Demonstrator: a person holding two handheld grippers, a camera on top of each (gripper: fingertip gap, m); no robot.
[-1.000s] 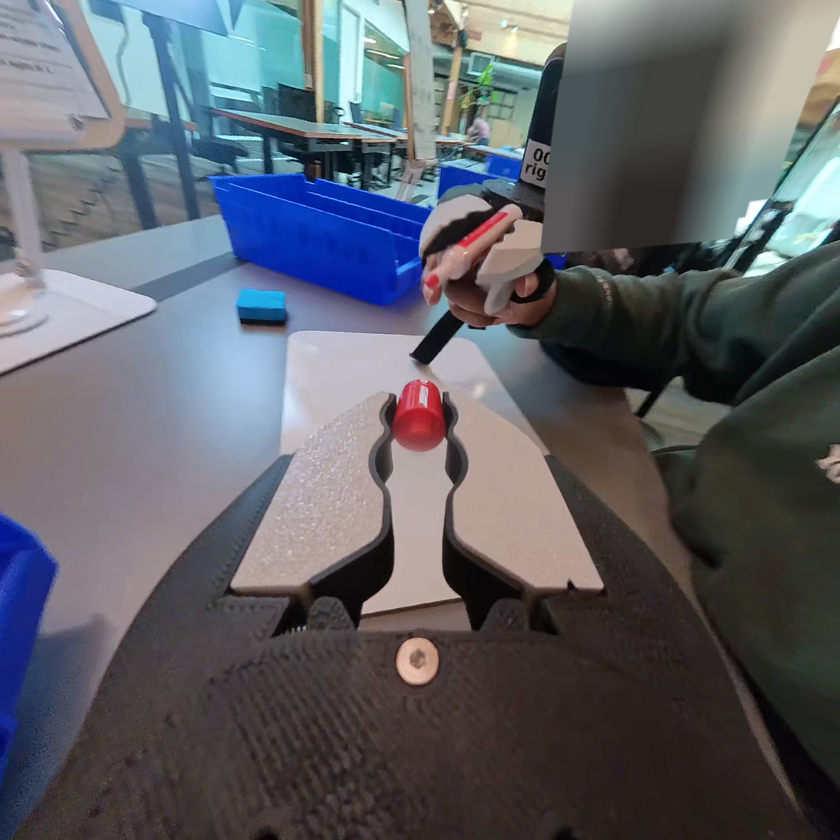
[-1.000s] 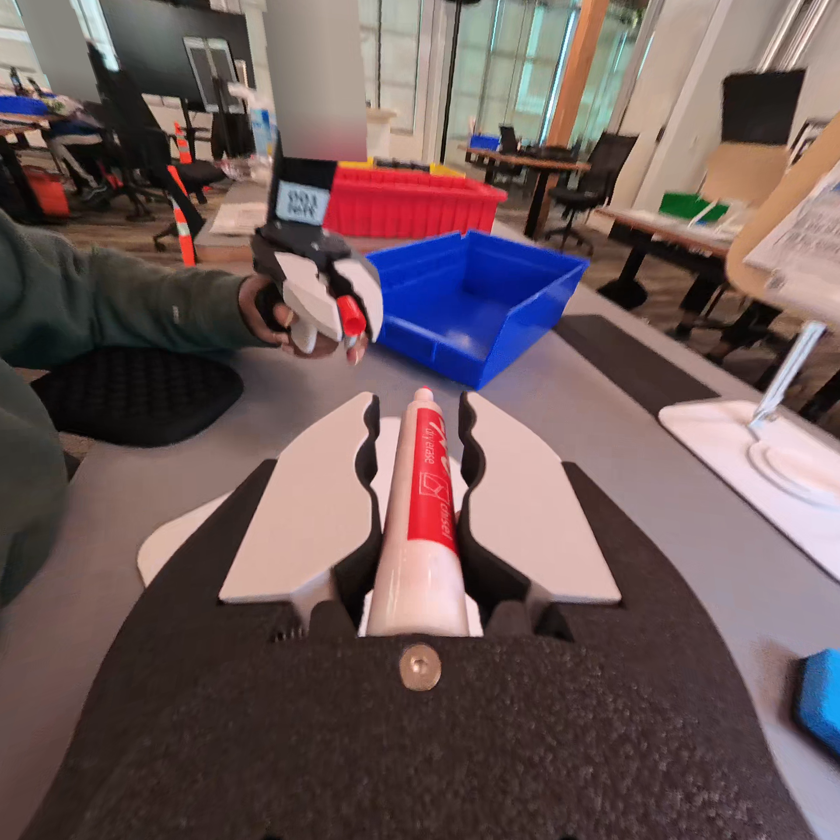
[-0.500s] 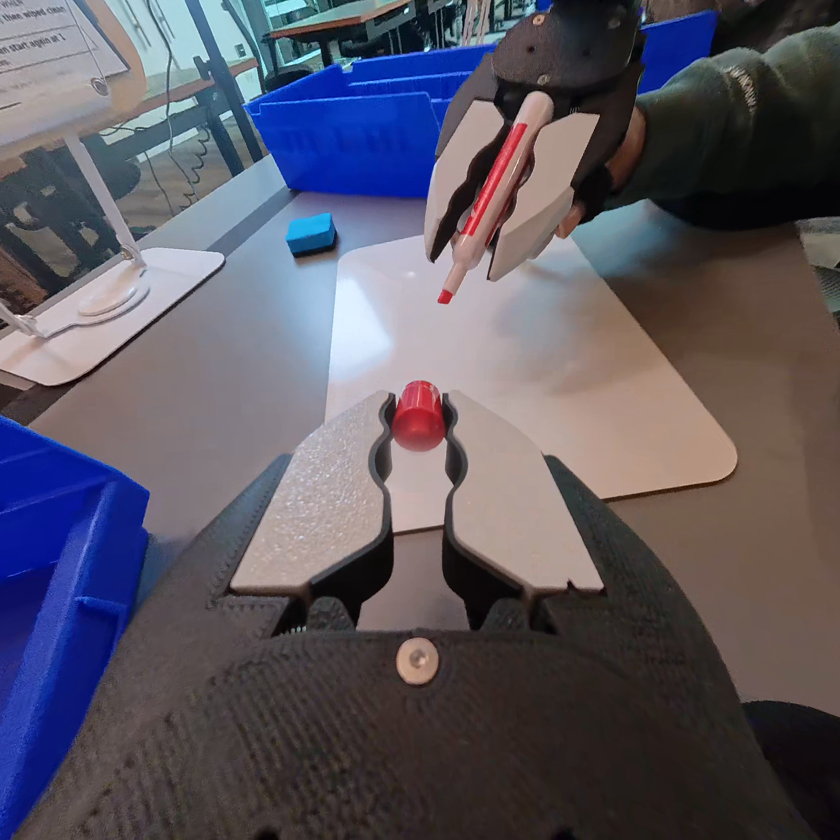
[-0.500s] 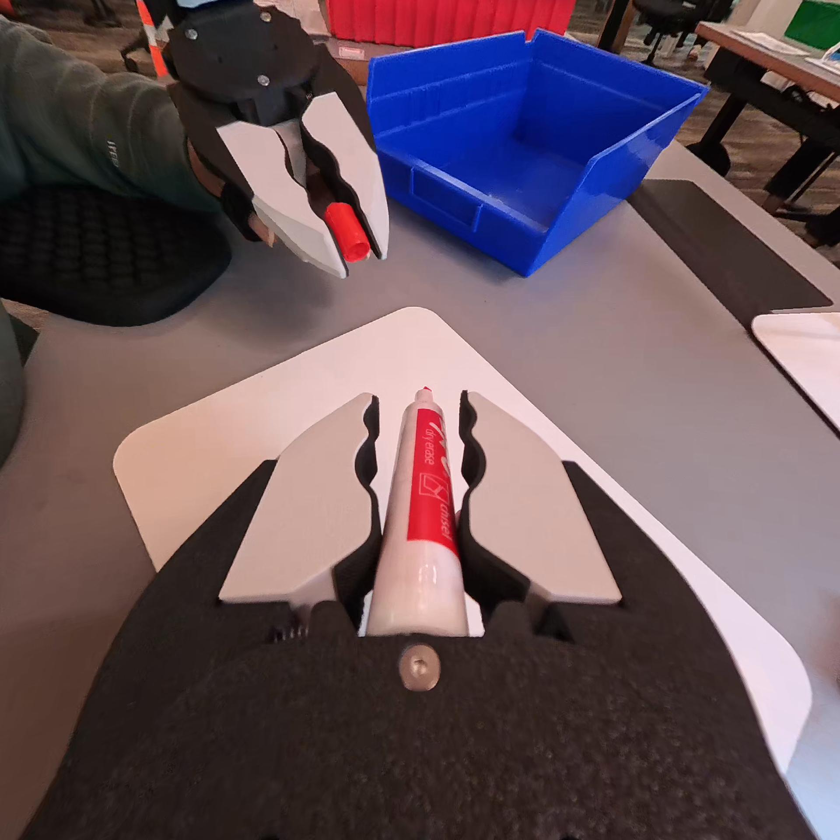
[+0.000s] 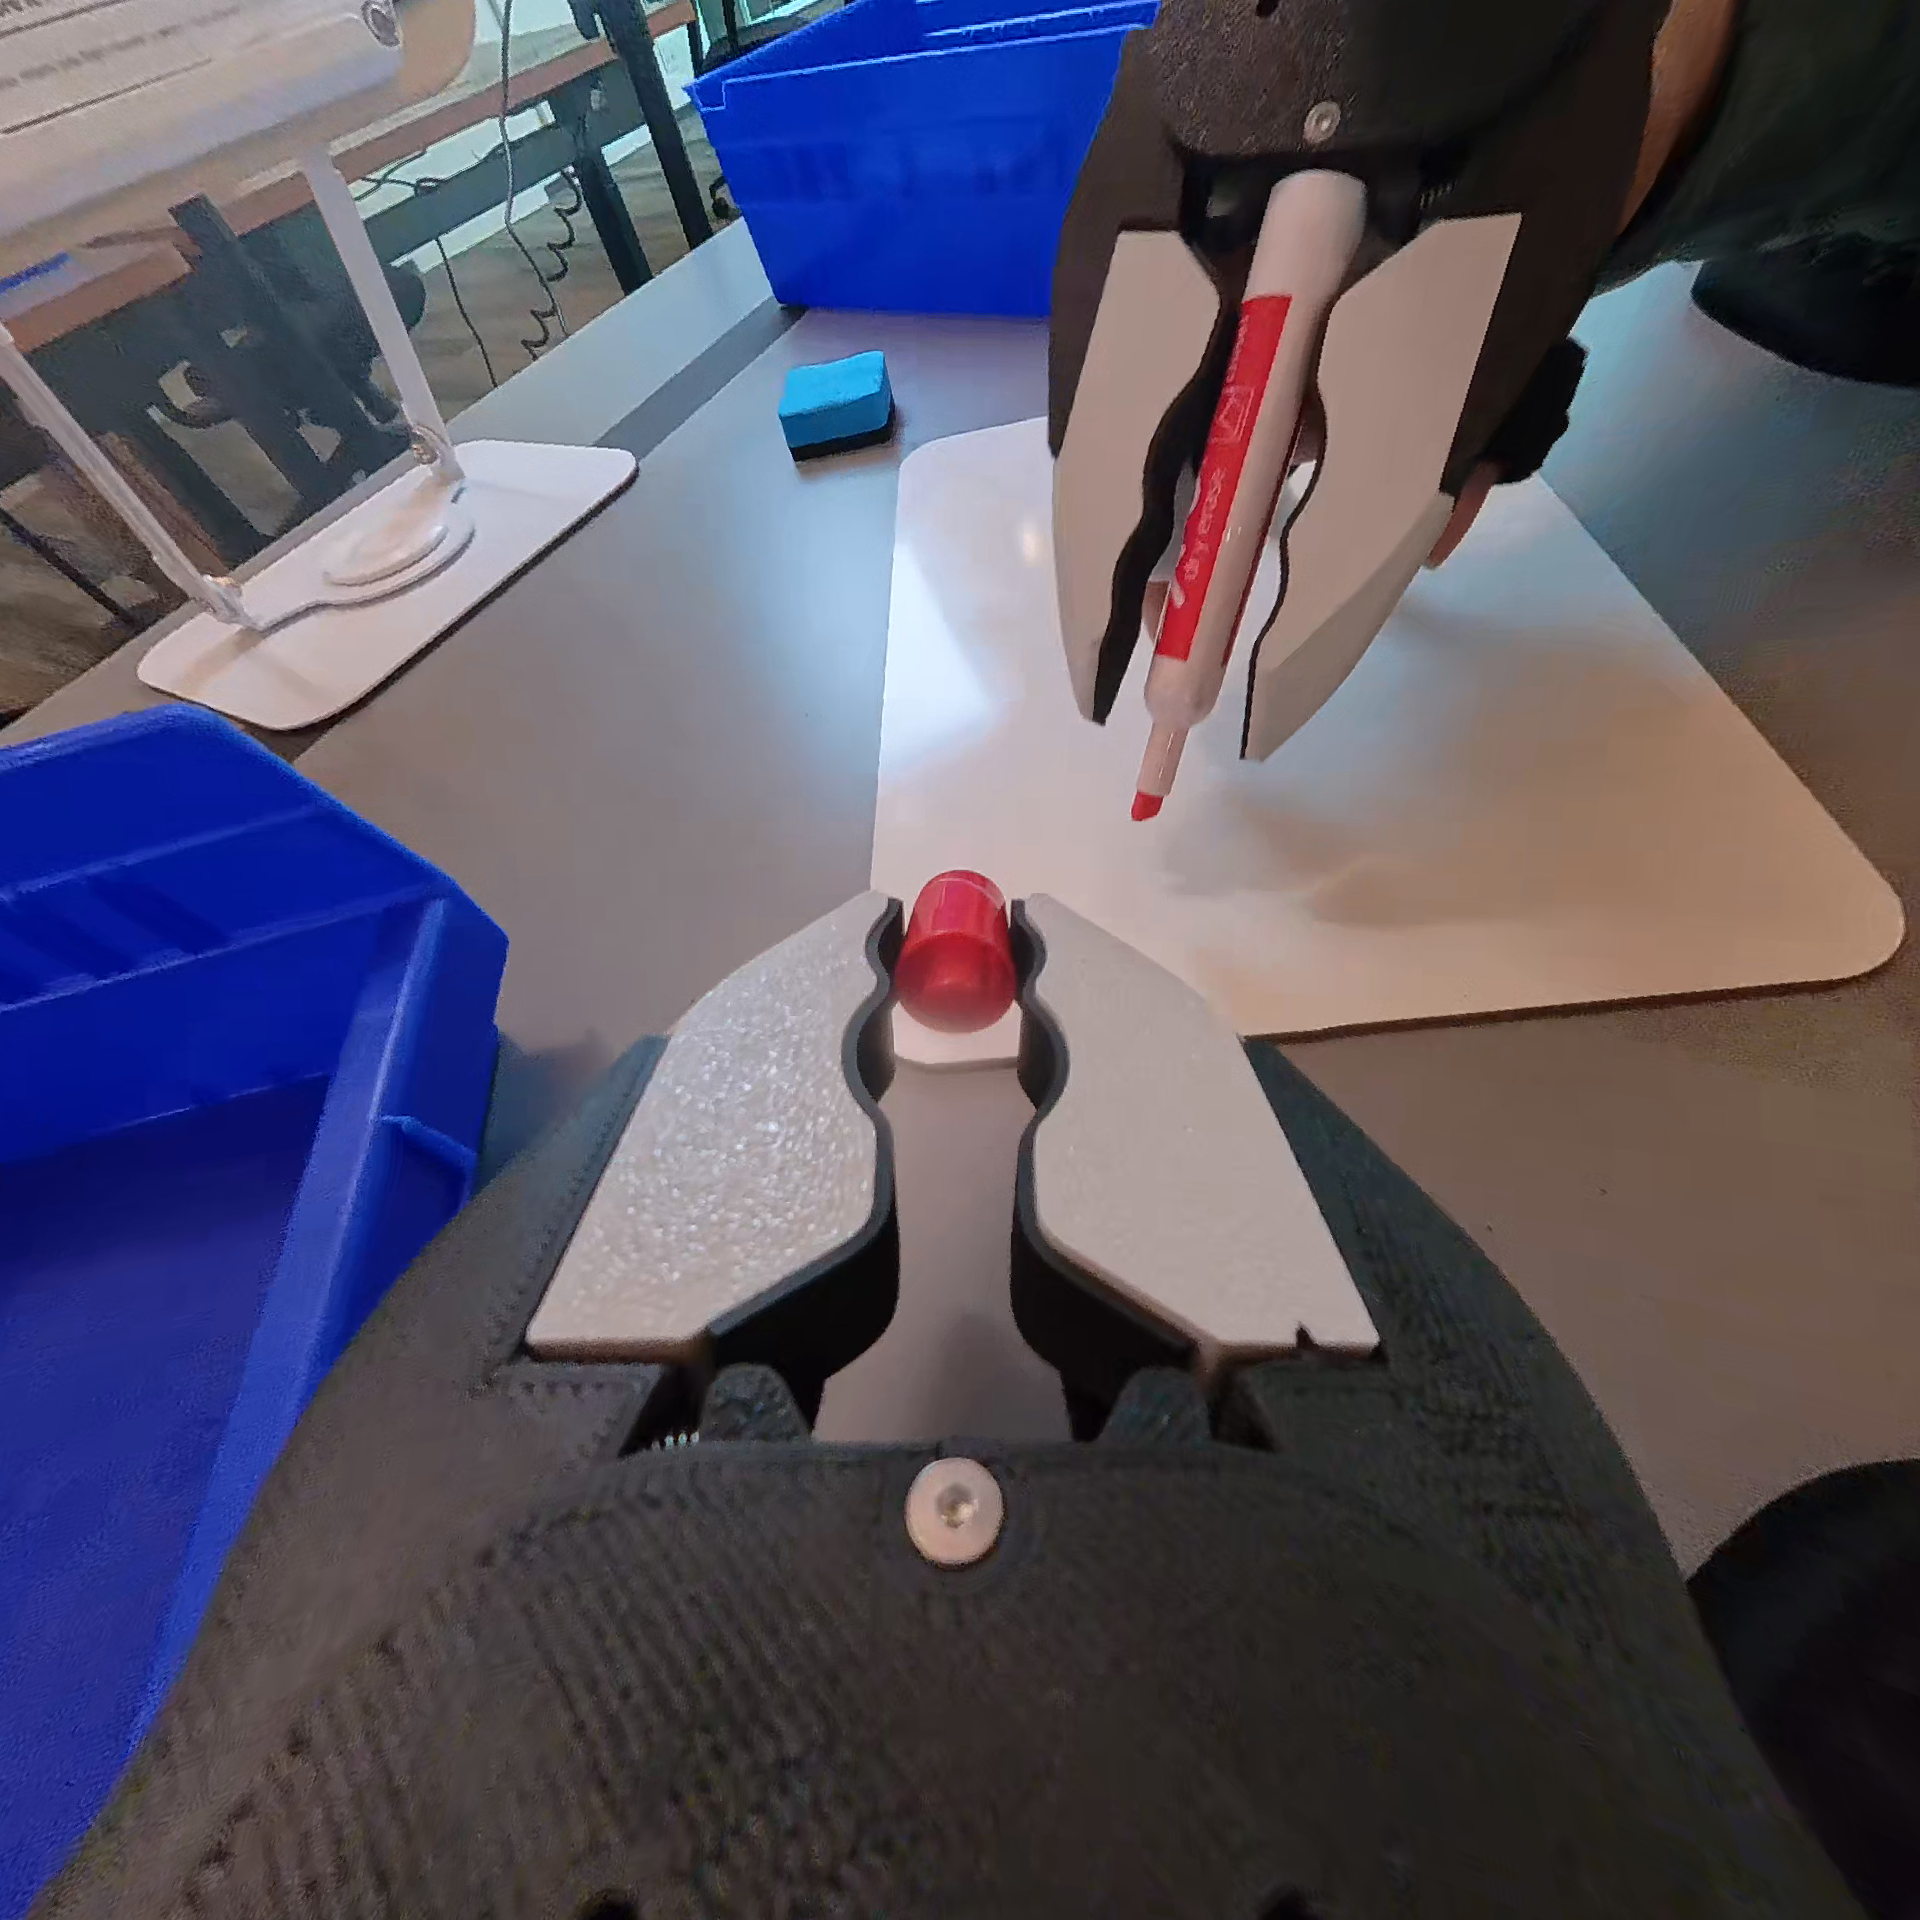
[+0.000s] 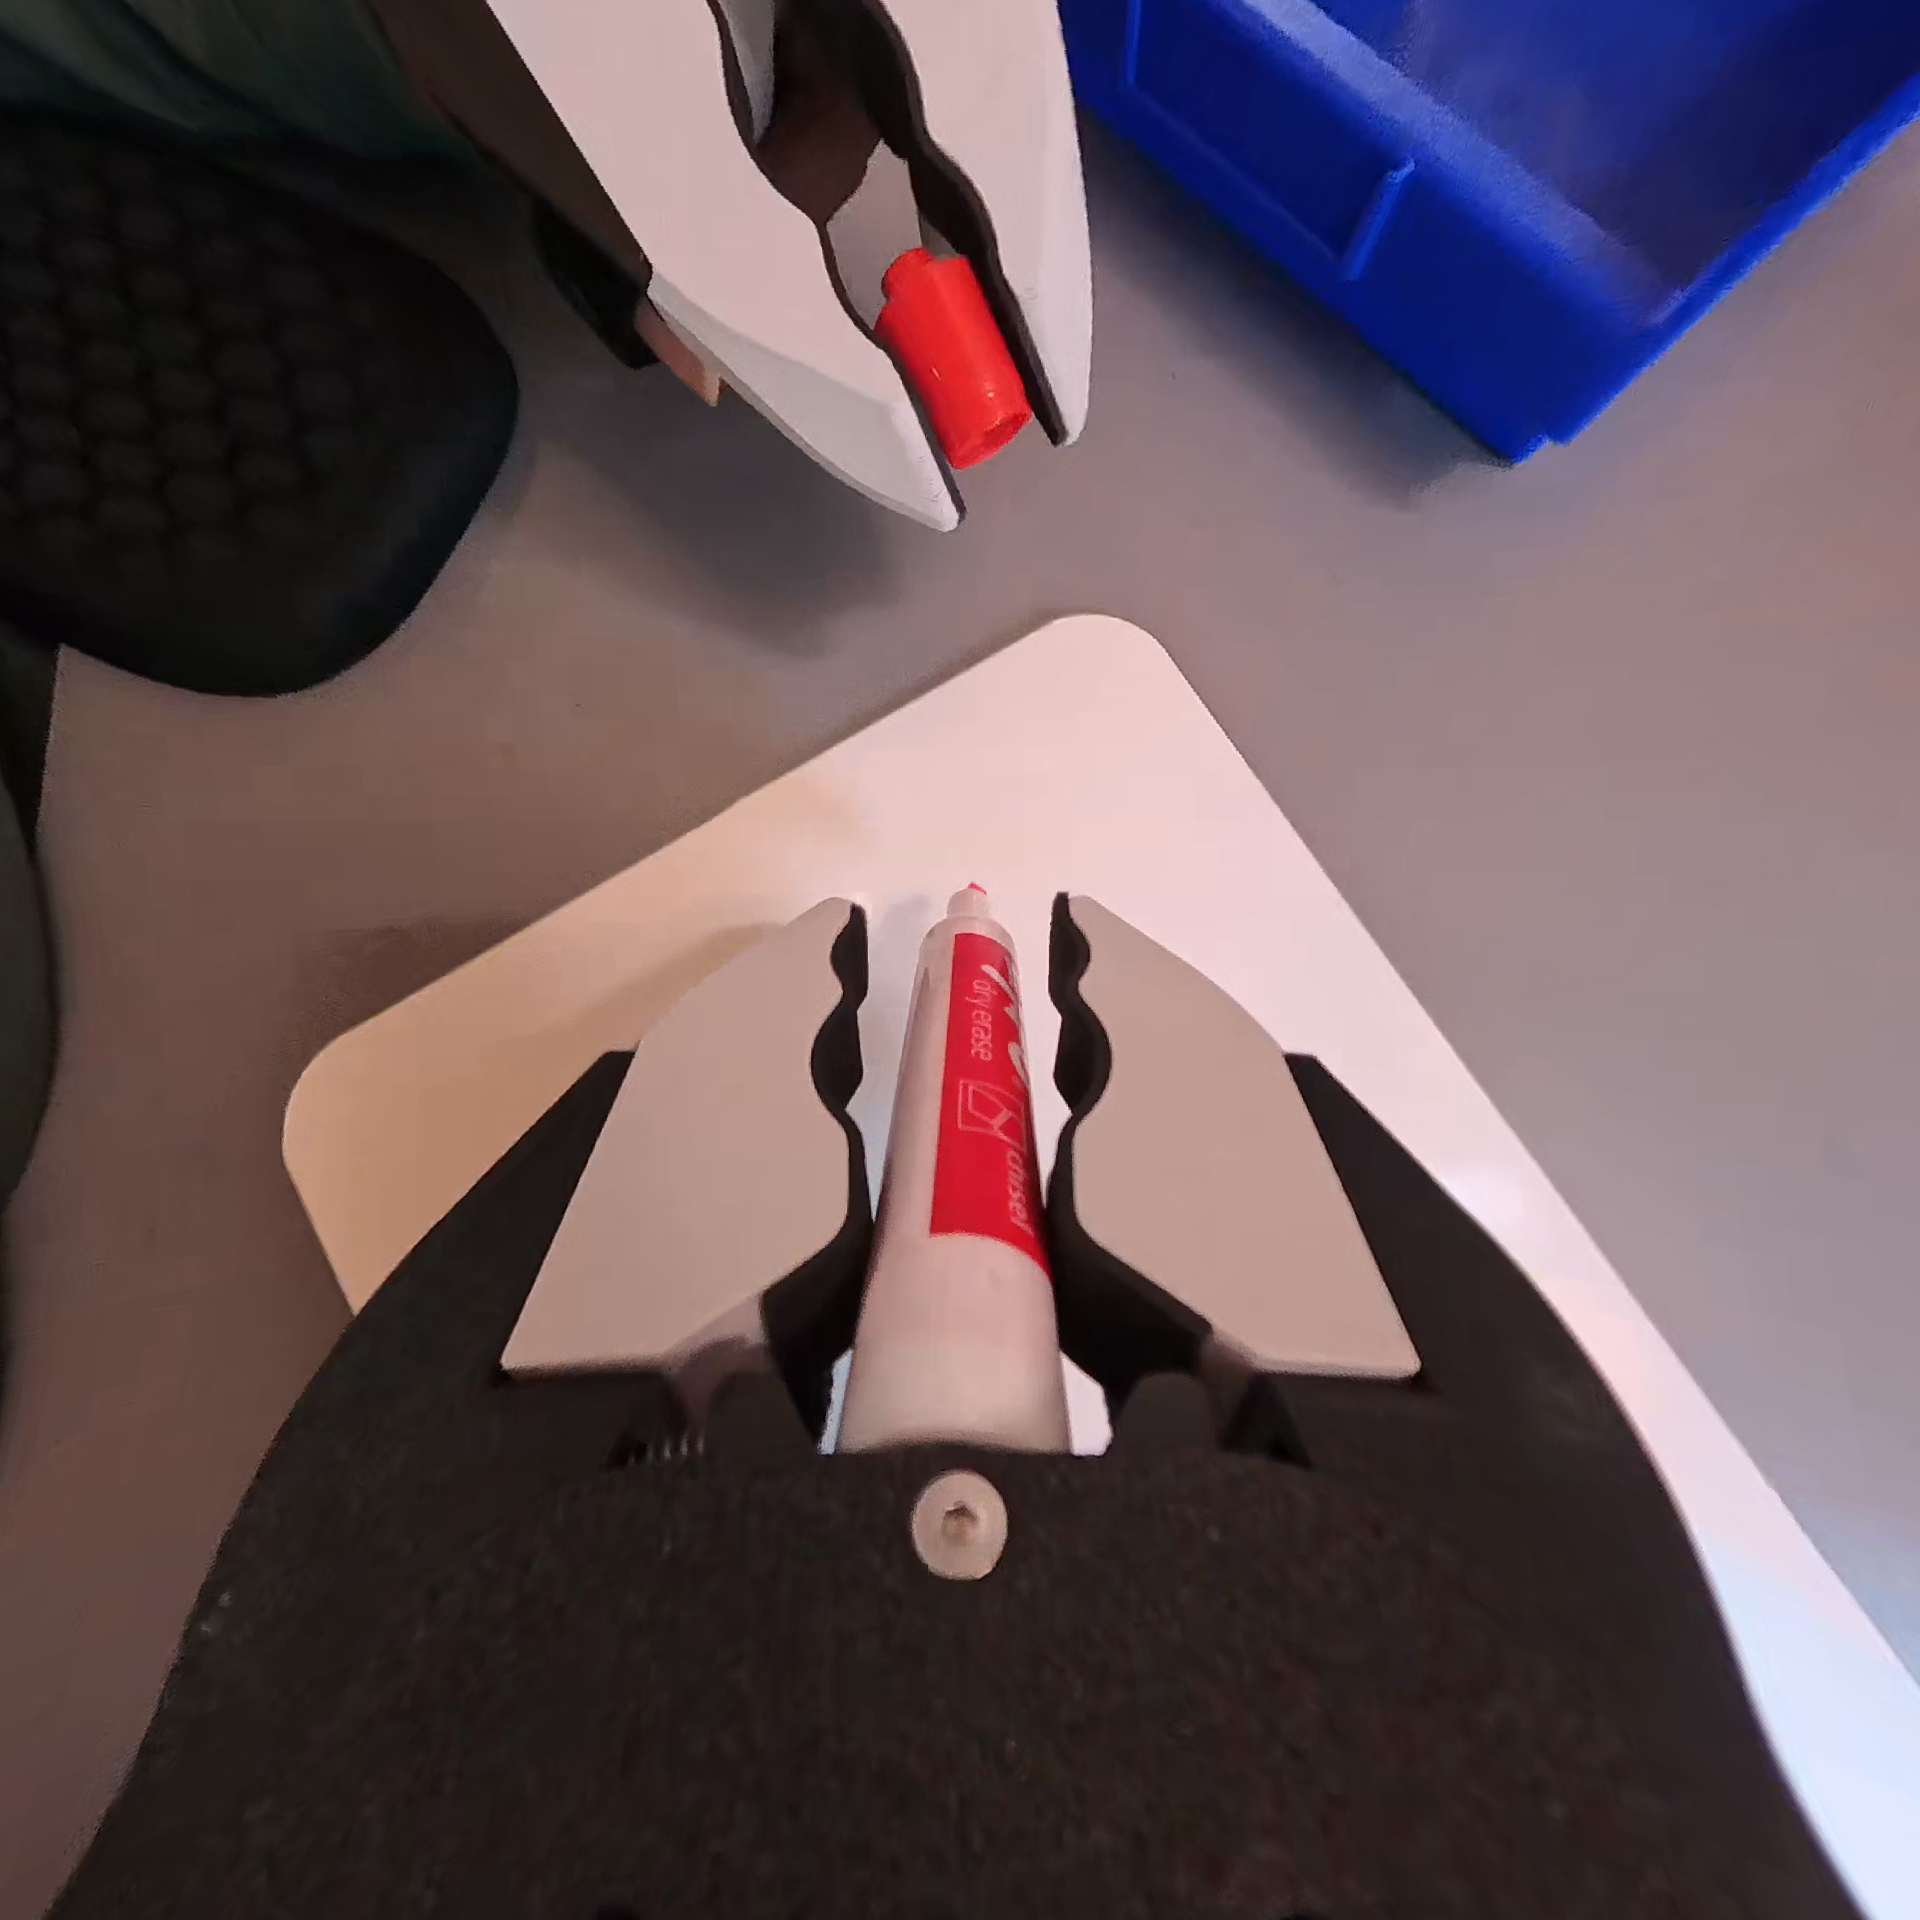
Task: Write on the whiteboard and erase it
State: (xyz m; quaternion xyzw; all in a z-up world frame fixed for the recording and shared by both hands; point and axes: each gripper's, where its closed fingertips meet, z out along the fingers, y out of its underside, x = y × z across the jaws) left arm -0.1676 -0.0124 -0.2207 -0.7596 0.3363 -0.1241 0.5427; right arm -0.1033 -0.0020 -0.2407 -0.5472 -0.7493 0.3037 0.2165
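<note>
the left gripper (image 5: 954, 914) is clenched on a small red cap (image 5: 951, 961). both pads press on the cap's sides, right at the fingertips. the cap hangs over the near corner of the whiteboard (image 5: 1455, 831). in the right wrist view the same cap (image 6: 956, 364) pokes out past the tips of that gripper, above the grey table (image 6: 1455, 675).

the right gripper (image 6: 956, 909) grasps a marker (image 6: 977, 1143). the marker is white with a red label, and it lies along the fingers, pinched deep between them near their base. out at the tips the fingers stand apart from it on both sides. its red tip (image 5: 1145, 805) points down at the whiteboard. it looks a little above the board, but the view is too blurry there to be sure it does not touch.

the whiteboard lies flat on the table and its face is clean white. a blue eraser (image 5: 836, 400) sits on the table just past the board's far left corner, not touching it. a blue bin (image 5: 914, 166) stands behind the eraser. another blue bin (image 5: 208, 1039) is close on the left, beside the left gripper. a white stand (image 5: 395, 561) is on the table farther left. a green sleeve (image 5: 1818, 104) shows behind the right gripper.
</note>
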